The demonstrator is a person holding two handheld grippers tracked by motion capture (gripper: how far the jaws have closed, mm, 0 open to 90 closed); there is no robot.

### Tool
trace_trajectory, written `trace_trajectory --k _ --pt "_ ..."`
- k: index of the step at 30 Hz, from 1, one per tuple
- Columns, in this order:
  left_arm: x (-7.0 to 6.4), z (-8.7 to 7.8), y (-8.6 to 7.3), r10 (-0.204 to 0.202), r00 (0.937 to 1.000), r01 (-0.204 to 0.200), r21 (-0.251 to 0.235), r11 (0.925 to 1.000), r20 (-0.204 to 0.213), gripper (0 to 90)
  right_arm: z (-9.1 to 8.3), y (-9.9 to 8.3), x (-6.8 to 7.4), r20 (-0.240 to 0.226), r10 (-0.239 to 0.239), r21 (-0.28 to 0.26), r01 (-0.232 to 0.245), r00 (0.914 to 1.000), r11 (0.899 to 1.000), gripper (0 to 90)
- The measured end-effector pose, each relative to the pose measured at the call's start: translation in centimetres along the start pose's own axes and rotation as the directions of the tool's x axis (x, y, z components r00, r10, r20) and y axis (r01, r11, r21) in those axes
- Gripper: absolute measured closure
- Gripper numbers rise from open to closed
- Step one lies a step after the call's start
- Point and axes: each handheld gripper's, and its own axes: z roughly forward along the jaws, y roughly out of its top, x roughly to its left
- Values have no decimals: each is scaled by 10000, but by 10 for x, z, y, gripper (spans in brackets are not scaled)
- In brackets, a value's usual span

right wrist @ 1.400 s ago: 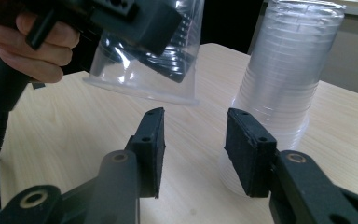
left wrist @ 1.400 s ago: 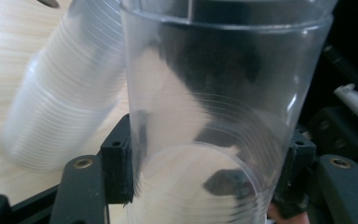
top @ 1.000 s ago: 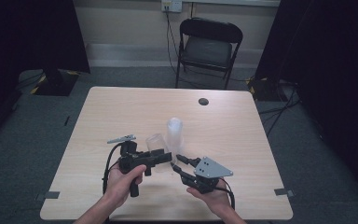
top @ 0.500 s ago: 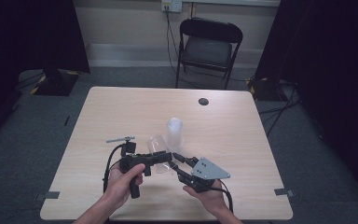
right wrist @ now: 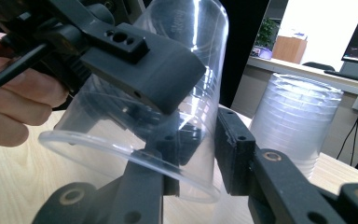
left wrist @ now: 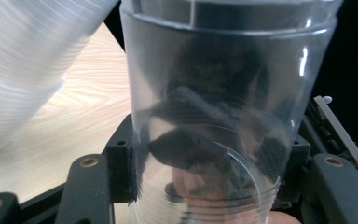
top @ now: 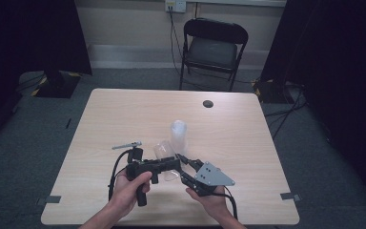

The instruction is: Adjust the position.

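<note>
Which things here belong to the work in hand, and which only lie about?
In the work: clear cup, left gripper, right gripper, stack of cups.
Lying about: small dark disc, folding chair.

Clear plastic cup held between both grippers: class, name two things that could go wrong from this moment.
1. The left gripper clamps the thin clear cup across its wall, so squeezing harder might dent or crack it.
2. The right gripper straddles the cup's rim, one jaw inside; pulling unevenly might twist the cup free.
3. The stack of cups stands close behind and could be knocked over.
</note>
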Motion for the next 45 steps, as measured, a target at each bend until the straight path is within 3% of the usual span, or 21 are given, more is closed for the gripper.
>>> trace_trajectory --k 6,12,19,23,36,45 --pt "-1 3 -4 121 9998 -120 72 9999 -142 394 0 -1 0 -71 42 79 -42 10000 10000 708" --pt "-4 7 -7 397 9992 -398 229 9989 47 330 -6 0 0 369 94 -279 -84 9993 9996 757" --pt "-1 5 -5 462 9989 -461 209 9987 -47 265 -7 1 0 319 122 -254 -114 9994 9996 833" --pt "-2 3 -3 721 9972 -719 145 9973 -172 238 -7 2 0 255 -1 -217 6 9997 9998 850" --pt "-4 -4 2 1503 9865 -1502 63 9886 -655 183 -12 4 1 30 30 168 -30 10000 9999 865" --pt "-1 -10 5 1525 9835 -1541 -88 9880 -977 157 -11 4 3 -277 560 753 -538 9980 9957 879"
